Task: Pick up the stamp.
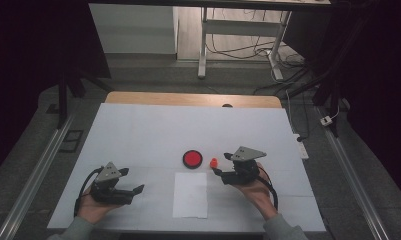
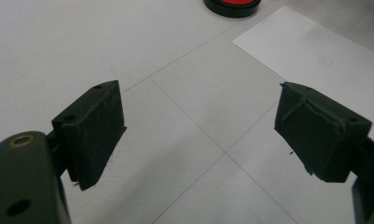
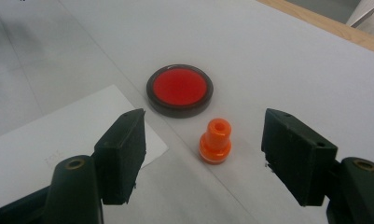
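The right gripper [image 1: 219, 165] is held low over the table [image 1: 138, 130], pointing toward the stamp [image 1: 213, 162]. Its jaws stand spread. In the right gripper view the stamp [image 3: 215, 141] sits upright on the table ahead of the jaws and in line with the gap between them, slightly nearer the right-hand jaw. Neither pad touches it.

The stamp is small and orange, with a rounded base and a narrower top that has a hole in it. It stands just beside the ink pad [image 1: 192, 158], on the pad's right in the high view, apart from it.

The ink pad [image 3: 179, 90] is a round black dish with a red inner surface. It lies flat, just beyond the top edge of the paper [image 1: 190, 194].

The paper is a white sheet lying flat near the person's edge of the table, between the two hands. A corner of it [image 3: 58, 135] runs under the left-hand jaw in the right gripper view.

The left gripper [image 1: 133, 180] is held near the table's front left, well apart from the stamp. Its jaws are spread, with nothing between them; bare table shows in the gap in the left gripper view
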